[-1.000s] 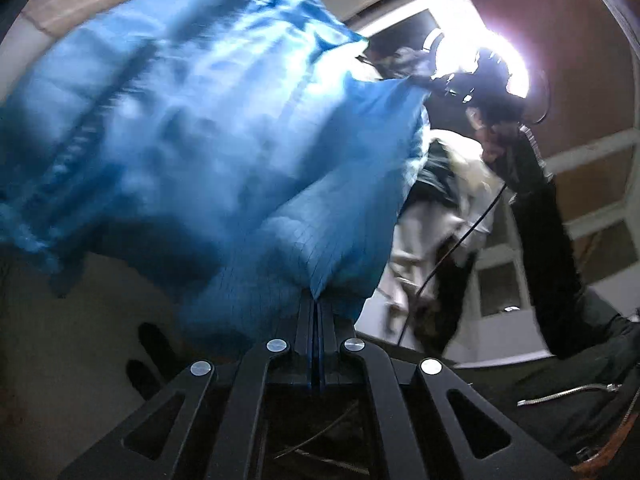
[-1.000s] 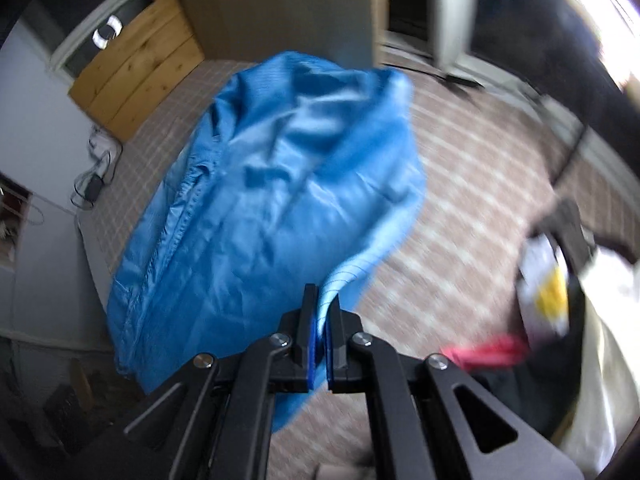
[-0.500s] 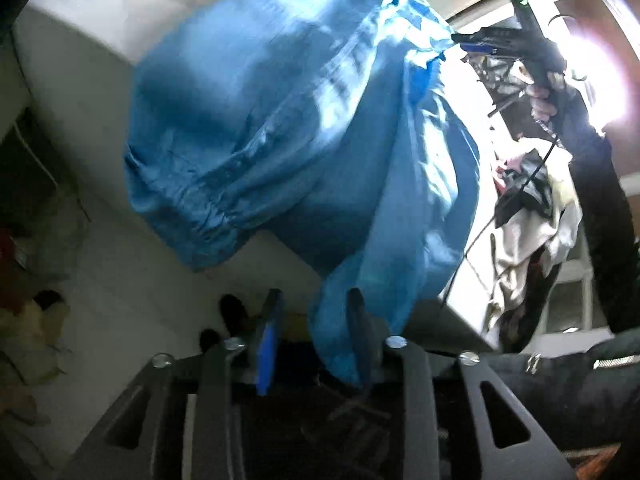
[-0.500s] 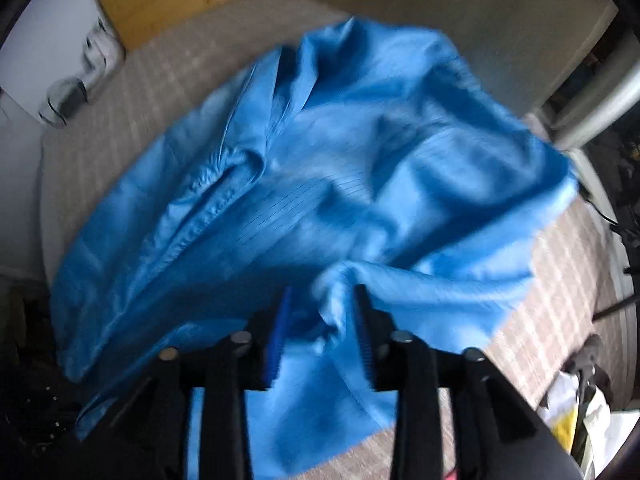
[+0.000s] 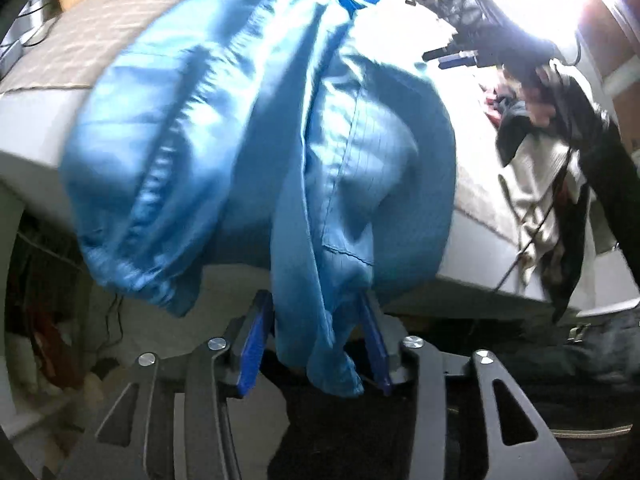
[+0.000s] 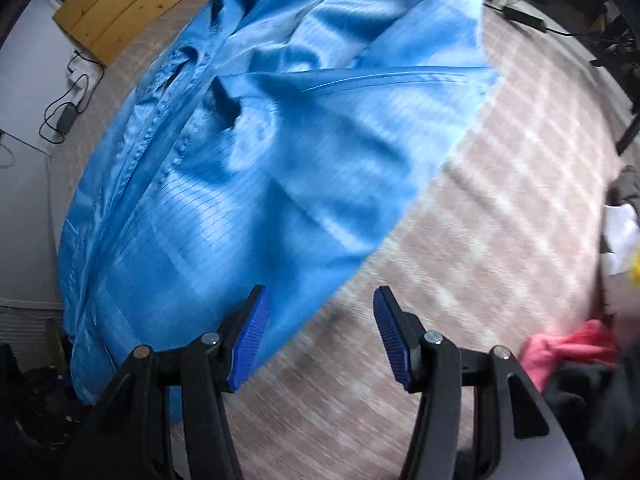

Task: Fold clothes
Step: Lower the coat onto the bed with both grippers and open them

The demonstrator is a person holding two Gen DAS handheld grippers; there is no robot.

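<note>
Across the checked pink-beige bed cover (image 6: 500,208), spread the shiny blue striped garment (image 6: 256,168) flat before folding: right gripper (image 6: 320,332) jaws are opening, empty, while left gripper (image 5: 316,340) jaws are closing around a hanging corner, not yet pinching it.

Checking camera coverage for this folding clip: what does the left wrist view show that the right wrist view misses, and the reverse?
Left wrist only: the left gripper with hanging cloth between its closing jaws, and the person's hand.
Right wrist only: the right gripper, jaws opening with nothing between them, and a pink cloth.
Both: the blue garment on the checked bed cover.
</note>
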